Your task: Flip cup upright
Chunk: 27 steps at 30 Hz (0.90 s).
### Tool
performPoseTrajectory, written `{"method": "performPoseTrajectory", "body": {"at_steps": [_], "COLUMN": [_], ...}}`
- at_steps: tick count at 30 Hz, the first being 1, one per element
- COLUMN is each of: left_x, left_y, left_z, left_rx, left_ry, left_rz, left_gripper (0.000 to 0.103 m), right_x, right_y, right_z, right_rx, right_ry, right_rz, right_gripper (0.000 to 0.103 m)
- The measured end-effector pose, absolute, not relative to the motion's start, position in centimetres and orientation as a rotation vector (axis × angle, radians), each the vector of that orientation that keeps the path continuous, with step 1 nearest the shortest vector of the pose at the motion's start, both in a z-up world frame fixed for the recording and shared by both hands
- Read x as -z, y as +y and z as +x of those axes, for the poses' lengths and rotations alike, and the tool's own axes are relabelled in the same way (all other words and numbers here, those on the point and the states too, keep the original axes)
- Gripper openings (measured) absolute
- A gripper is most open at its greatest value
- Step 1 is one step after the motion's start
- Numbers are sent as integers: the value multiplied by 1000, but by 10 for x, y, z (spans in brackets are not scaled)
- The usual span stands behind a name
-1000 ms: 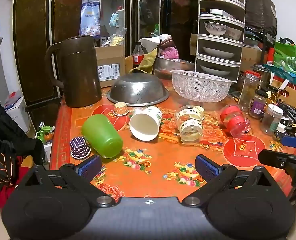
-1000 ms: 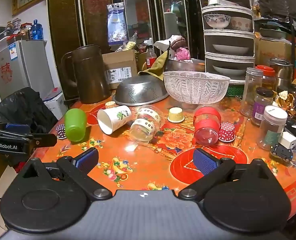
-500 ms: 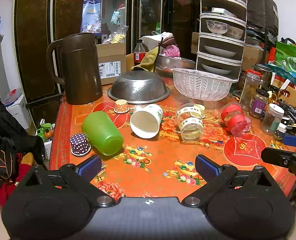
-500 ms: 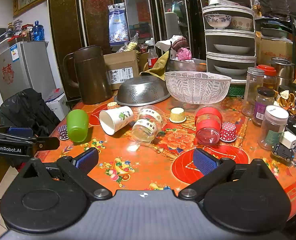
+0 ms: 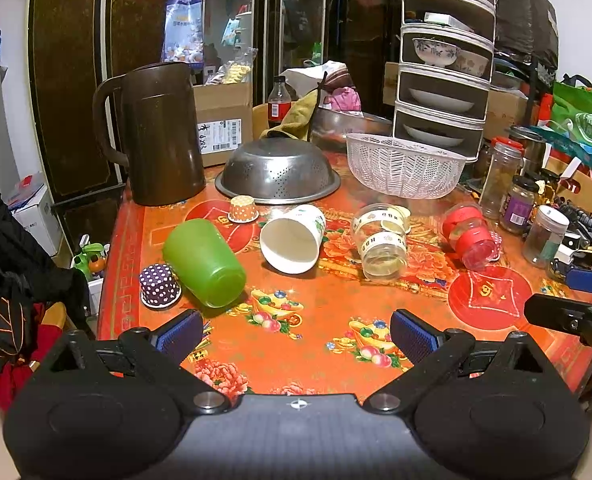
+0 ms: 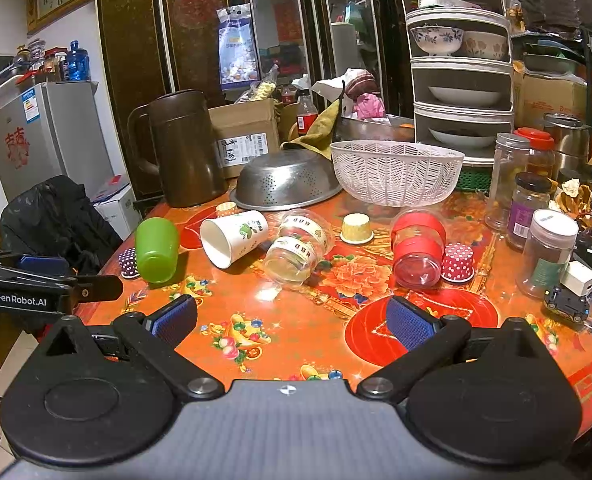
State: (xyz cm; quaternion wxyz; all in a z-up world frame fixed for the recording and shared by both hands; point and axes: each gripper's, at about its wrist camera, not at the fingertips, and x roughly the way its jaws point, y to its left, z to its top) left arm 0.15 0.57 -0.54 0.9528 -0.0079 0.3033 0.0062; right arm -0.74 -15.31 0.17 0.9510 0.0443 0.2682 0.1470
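Note:
Several cups lie on their sides on the orange table (image 5: 316, 332): a green plastic cup (image 5: 203, 262) (image 6: 157, 249), a white paper cup (image 5: 294, 238) (image 6: 234, 236), a clear cup with labelled bands (image 5: 381, 242) (image 6: 298, 250) and a red-banded clear cup (image 5: 469, 236) (image 6: 418, 248). My left gripper (image 5: 296, 336) is open and empty, above the table's near edge, short of the cups. My right gripper (image 6: 292, 320) is open and empty, in front of the clear cup.
Small paper cupcake cups sit upside down among them (image 5: 159, 285) (image 6: 459, 262) (image 6: 357, 228). A brown jug (image 5: 158, 132), an upturned steel colander (image 5: 278, 172) and a white basket (image 5: 404, 164) stand behind. Jars (image 6: 548, 252) crowd the right side.
Both grippers have drifted slightly; the view has shifted a little. Nothing on the table has moved and both grippers stay open.

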Motion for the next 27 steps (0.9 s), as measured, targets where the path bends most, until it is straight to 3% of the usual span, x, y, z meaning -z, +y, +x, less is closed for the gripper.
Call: {"method": "performPoseTrajectory", "body": {"at_steps": [27], "left_x": [8], "left_y": [4], "left_z": [2], "left_rx": [-18], "left_ry": [621], "left_rz": [-12], "left_gripper": [101], "right_x": [-1], "right_y": [-155], "right_z": [-6], "right_rx": [-319], "right_ry": [557], "right_rz": [112], "right_gripper": [102]}}
